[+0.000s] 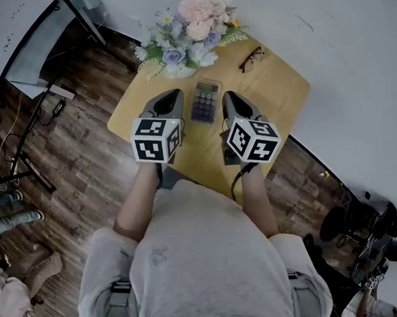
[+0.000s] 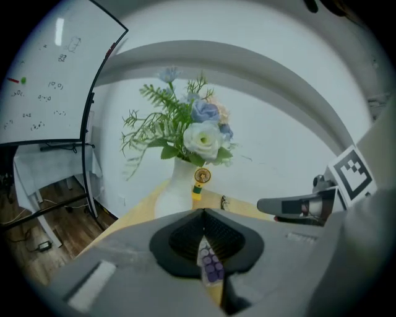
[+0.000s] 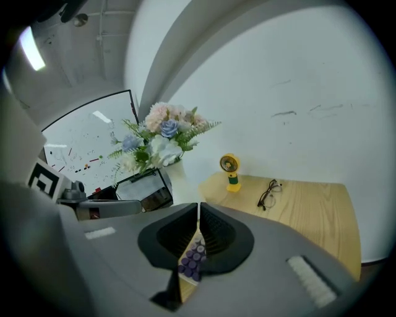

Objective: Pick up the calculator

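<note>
The left gripper (image 2: 203,213) has its fingers pressed together on nothing. The right gripper (image 3: 198,207) is likewise closed and empty. Between the two, just beside each, the calculator (image 1: 206,102) lies flat on the tabletop (image 1: 279,95). Farther off stand a flower vase (image 1: 186,34) and, to its right, glasses (image 1: 250,59).

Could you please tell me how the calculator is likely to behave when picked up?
The calculator looks like a flat, rigid slab, so it should stay stiff and not roll. Lying flat on the smooth wooden table, it may slide rather than lift if nudged at an edge. Being thin, it is probably light.
</note>
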The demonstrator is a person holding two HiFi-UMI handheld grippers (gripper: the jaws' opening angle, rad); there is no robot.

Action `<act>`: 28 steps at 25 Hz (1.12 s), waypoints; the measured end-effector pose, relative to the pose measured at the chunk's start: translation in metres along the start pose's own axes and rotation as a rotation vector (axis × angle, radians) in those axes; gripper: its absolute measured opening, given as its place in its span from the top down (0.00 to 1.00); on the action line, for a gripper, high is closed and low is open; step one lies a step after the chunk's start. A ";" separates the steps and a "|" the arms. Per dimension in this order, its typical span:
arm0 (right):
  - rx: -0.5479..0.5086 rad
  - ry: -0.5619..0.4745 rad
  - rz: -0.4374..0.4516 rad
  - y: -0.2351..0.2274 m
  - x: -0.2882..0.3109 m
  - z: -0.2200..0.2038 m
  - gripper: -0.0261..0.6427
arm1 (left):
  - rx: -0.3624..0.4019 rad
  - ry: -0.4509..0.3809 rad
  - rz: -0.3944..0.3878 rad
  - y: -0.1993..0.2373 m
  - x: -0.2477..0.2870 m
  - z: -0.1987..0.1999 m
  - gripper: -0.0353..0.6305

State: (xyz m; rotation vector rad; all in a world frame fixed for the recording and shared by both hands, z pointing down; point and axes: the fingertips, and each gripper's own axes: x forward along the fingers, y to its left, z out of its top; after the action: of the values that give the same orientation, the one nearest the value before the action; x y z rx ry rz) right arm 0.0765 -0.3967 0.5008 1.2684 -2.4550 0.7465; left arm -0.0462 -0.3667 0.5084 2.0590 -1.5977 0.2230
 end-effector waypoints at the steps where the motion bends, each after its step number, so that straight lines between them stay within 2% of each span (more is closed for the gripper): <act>1: 0.006 0.018 -0.002 -0.002 0.004 -0.005 0.94 | -0.010 0.017 -0.001 0.002 0.004 -0.005 0.94; 7: 0.047 0.120 -0.020 -0.014 0.022 -0.040 0.90 | -0.072 0.118 -0.025 0.010 0.023 -0.036 0.94; 14: 0.089 0.202 -0.032 -0.024 0.039 -0.069 0.85 | -0.105 0.215 -0.061 0.010 0.042 -0.066 0.87; 28: 0.199 0.299 -0.034 -0.044 0.060 -0.106 0.72 | -0.194 0.326 -0.126 0.004 0.072 -0.101 0.71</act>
State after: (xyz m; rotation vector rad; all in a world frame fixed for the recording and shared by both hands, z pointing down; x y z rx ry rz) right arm 0.0789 -0.3981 0.6303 1.1627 -2.1580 1.1063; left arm -0.0107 -0.3785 0.6268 1.8560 -1.2388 0.3260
